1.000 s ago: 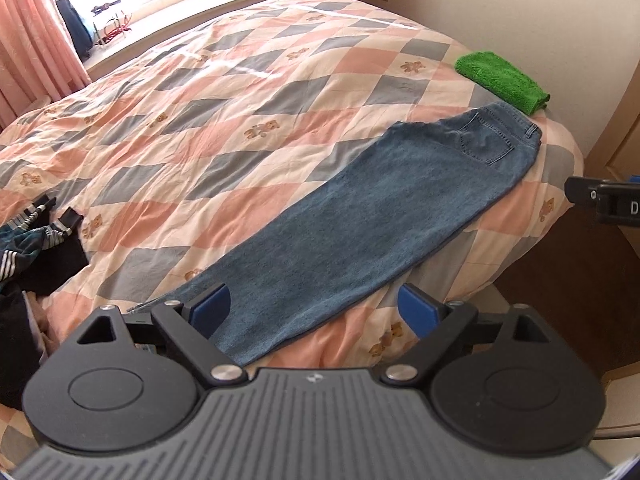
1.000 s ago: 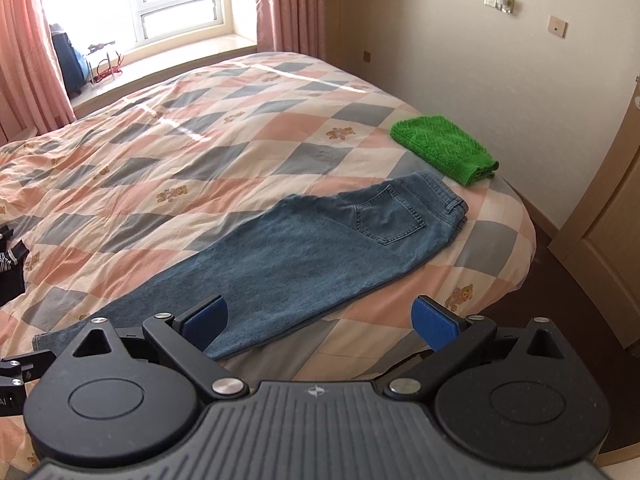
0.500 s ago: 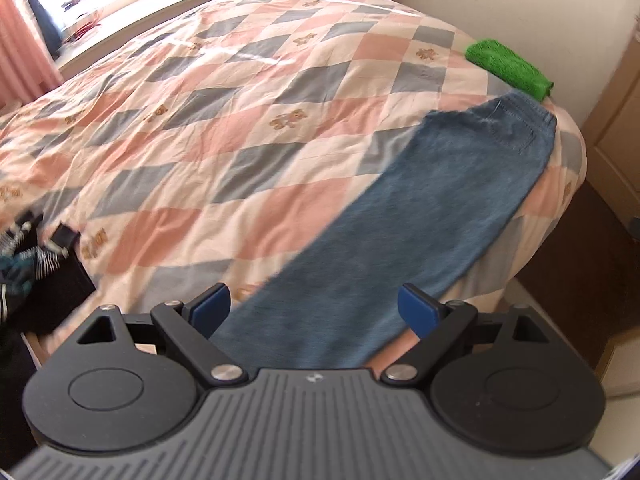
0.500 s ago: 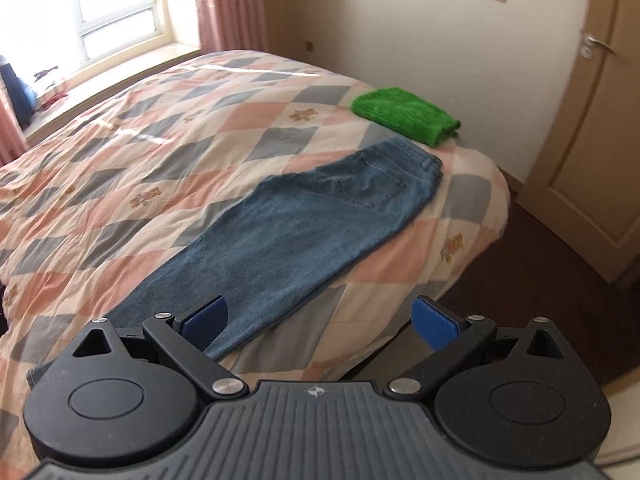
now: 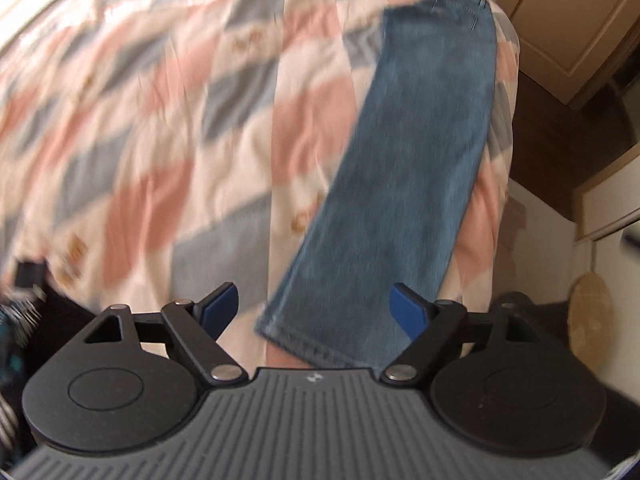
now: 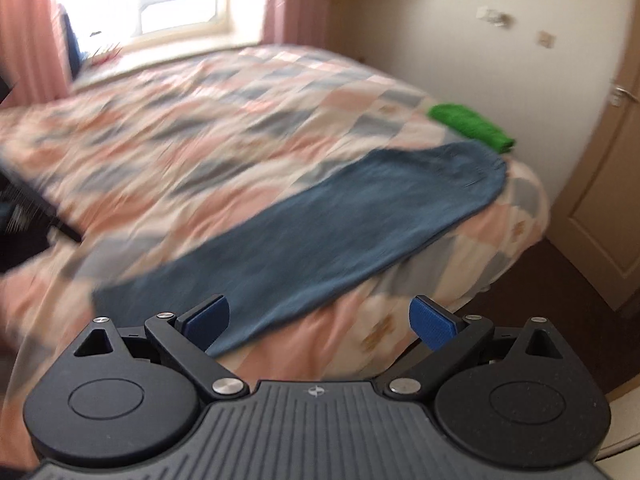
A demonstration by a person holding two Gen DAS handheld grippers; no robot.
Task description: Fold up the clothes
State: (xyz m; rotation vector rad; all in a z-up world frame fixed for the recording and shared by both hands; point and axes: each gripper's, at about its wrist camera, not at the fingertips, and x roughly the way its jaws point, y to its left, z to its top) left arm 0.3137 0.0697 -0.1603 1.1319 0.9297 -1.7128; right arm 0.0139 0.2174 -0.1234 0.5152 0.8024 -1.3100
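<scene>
Blue jeans lie flat, folded lengthwise, along the near edge of a bed with a checked pink, grey and white quilt. Their hem end sits right in front of my left gripper, which is open and holds nothing. In the right wrist view the jeans stretch from the lower left to the waist at the right. My right gripper hovers open above the bed's near edge, beside the leg end. Both views are blurred.
A folded green cloth lies on the bed corner beyond the jeans' waist. Dark clothes are heaped at the left. A wooden door and dark floor lie to the right of the bed.
Both grippers swung left and down toward the jeans' leg end. The hem now sits between the left gripper's fingers. Both stayed open.
</scene>
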